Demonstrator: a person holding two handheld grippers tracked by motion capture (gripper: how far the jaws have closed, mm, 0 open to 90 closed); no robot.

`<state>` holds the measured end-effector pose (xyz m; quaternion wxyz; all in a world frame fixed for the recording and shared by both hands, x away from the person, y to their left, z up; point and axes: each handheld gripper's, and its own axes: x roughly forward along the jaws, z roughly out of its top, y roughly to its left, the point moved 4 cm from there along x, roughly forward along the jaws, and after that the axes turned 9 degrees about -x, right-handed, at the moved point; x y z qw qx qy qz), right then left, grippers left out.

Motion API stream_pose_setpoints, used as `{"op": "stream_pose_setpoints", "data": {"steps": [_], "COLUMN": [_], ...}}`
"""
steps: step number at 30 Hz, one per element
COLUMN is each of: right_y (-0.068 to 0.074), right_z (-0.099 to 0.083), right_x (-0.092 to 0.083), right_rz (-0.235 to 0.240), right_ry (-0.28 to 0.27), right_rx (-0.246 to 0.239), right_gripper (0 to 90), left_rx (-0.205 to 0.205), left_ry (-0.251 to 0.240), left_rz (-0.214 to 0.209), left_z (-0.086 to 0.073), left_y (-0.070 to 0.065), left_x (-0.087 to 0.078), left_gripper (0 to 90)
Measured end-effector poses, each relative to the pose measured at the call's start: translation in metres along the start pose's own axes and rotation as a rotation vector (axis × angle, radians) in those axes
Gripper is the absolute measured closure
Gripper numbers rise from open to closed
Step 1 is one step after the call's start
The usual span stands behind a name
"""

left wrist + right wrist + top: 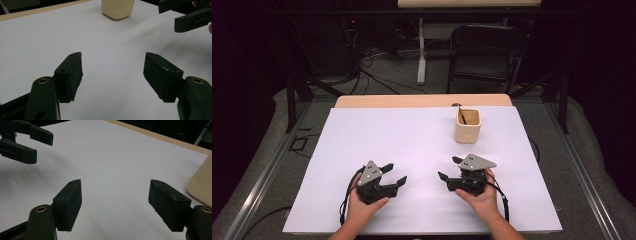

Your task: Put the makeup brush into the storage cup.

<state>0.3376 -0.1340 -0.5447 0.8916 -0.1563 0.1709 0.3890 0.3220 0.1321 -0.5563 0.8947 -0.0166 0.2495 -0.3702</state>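
The white sheet (pixel 412 150) covers nearly the whole wooden table (pixel 422 100), and I have both grippers low over its near half, facing each other across a bare gap. Nothing else stands on it but the cream square cup (pixel 468 125), far and to the right, close to the back edge of the sheet.

My right gripper (pixel 448 168) is the nearer one to that cup: the cup lies straight ahead of my right hand (pixel 479 192) and a little beyond it, while my left gripper (pixel 396 173) would have to cross diagonally over the middle of the sheet. In the right gripper view the cup's cream wall (pixel 201 185) sits just off the outer jaw at the right edge; in the left gripper view its base (pixel 117 8) stands well ahead near the top.

Both grippers have their jaws spread wide with only white sheet between the pads, holding nothing.

Inside the cup a thin dark stick (pixel 463 117), a pen or brush I judge, leans against the wall, its long axis tilted back and to the left, top end above the rim. I think the right side should go for it
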Motion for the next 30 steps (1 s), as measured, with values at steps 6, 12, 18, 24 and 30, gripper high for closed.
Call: {"op": "stream_pose_setpoints", "data": {"steps": [6, 12, 18, 24, 30], "right_y": [0.0002, 0.0039, 0.0039, 0.0034, 0.0008], "right_z": [-0.0001, -0.0021, -0.0025, -0.0029, -0.0025], "right_x": [0.0004, 0.0045, 0.0051, 0.0051, 0.0032], "right_rz": [0.0, 0.017, 0.015, 0.014, -0.002], "right_ry": [0.0, 0.013, 0.014, 0.018, 0.023], "right_rx": [-0.002, -0.008, -0.011, -0.011, -0.024], "right_gripper": [26.6, 26.7, 26.7, 26.6, 26.6], "left_rx": [0.002, -0.001, 0.0, 0.001, -0.006], "left_ry": [0.0, -0.001, 0.001, 0.002, -0.004], "left_rz": [0.0, 0.0, 0.0, 0.0, -0.003], "left_z": [-0.0001, 0.0, -0.0001, -0.0002, 0.0004], "left_y": [-0.0005, -0.0002, -0.0002, -0.0002, 0.0013], "left_x": [-0.0004, -0.0004, -0.0003, 0.0002, 0.0006], "left_gripper": [31.7, 31.7, 31.7, 31.7, 31.7]}}
